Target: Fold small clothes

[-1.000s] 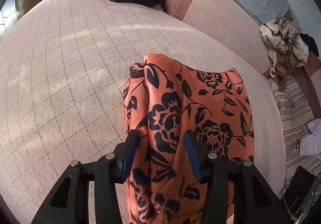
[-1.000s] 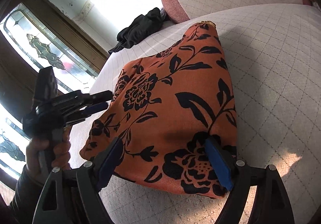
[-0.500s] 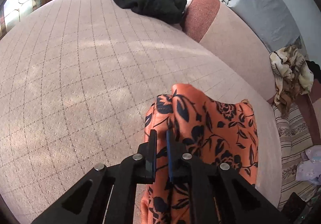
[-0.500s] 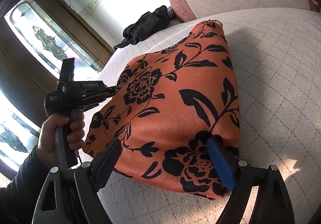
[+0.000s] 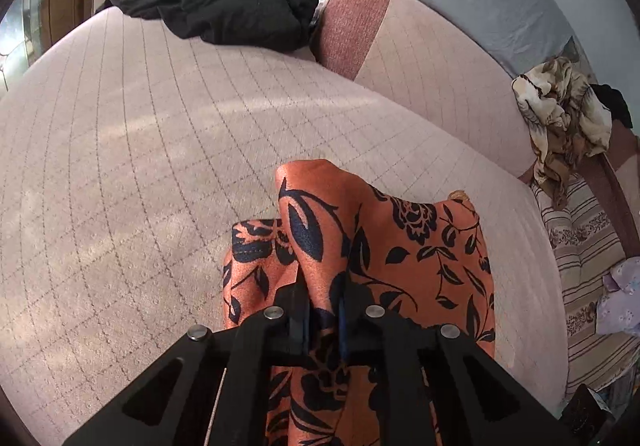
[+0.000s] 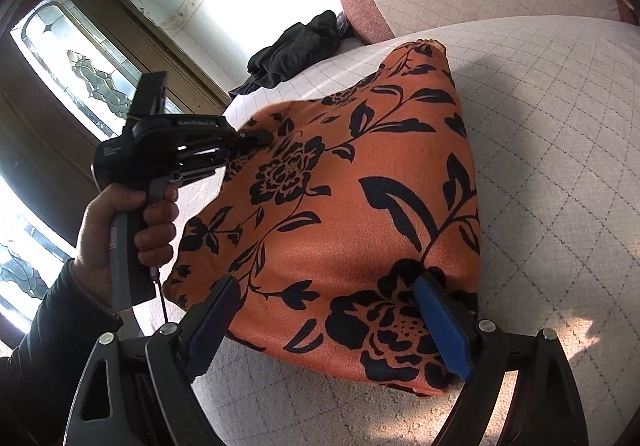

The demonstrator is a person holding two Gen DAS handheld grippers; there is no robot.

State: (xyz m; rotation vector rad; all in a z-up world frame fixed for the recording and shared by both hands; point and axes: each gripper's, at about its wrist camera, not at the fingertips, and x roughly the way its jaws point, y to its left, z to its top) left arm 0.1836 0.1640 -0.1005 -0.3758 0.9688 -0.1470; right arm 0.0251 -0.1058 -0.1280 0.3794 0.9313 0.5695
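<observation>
An orange cloth with black flowers [image 5: 400,246] lies on the pale quilted bed [image 5: 120,166]. My left gripper [image 5: 322,298] has its jaws closing the last bit, and the pads pinch a raised fold at the cloth's left edge. From the right wrist view that same left gripper [image 6: 256,136] holds the far left corner of the orange cloth [image 6: 360,174] lifted off the bed. My right gripper [image 6: 320,310] stands open wide, its blue pads [image 6: 440,326] straddling the cloth's near edge without pressing it.
A black garment [image 5: 232,12] lies bunched at the far end of the bed beside a pink bolster [image 5: 352,18]. A beige patterned cloth [image 5: 560,114] hangs at the right above a striped cushion [image 5: 588,246]. A person's hand [image 6: 120,230] grips the left tool before a glazed door [image 6: 80,58].
The left jaws went from wide apart around the cloth to pinched on a fold, and that hand rose, lifting the cloth's left corner. The right gripper stayed put.
</observation>
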